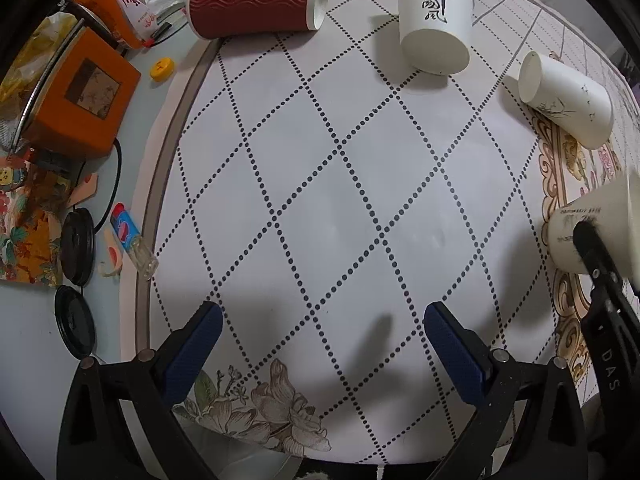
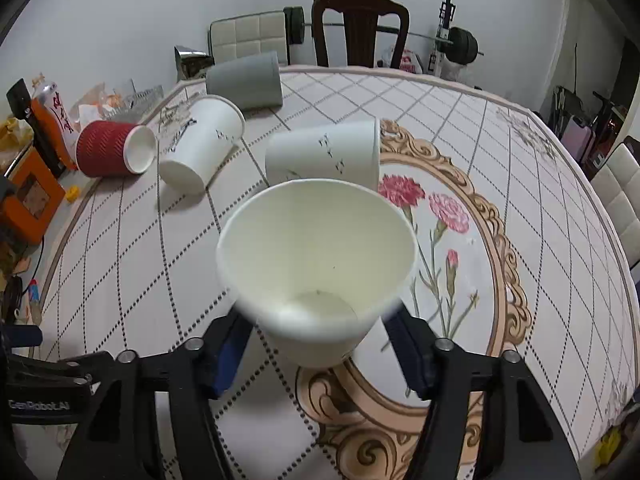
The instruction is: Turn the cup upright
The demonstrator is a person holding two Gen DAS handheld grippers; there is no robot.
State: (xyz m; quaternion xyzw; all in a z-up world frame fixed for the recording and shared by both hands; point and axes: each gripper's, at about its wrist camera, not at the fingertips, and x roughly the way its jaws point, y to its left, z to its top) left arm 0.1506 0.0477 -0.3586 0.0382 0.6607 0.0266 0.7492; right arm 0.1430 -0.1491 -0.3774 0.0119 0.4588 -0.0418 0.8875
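Note:
My right gripper [image 2: 318,344] is shut on a white paper cup [image 2: 316,264], holding it by its lower wall with the open mouth tilted toward the camera, just above the table. The same cup [image 1: 588,232] shows at the right edge of the left wrist view with a black finger on it. My left gripper [image 1: 324,340] is open and empty above the checked tablecloth [image 1: 320,200]. Other cups lie on their sides: a red ribbed cup [image 1: 256,2] [image 2: 114,148], a white cup with black lettering [image 1: 436,24] [image 2: 200,148], a white cup with small marks [image 1: 568,98] [image 2: 328,156], and a grey cup [image 2: 246,80].
The table's left side holds an orange box [image 1: 80,96], a yellow cap [image 1: 162,69], black lids [image 1: 76,244], a small bottle [image 1: 132,240] and a cable. A dark chair [image 2: 360,28], a white chair [image 2: 248,38] and a barbell stand behind the table.

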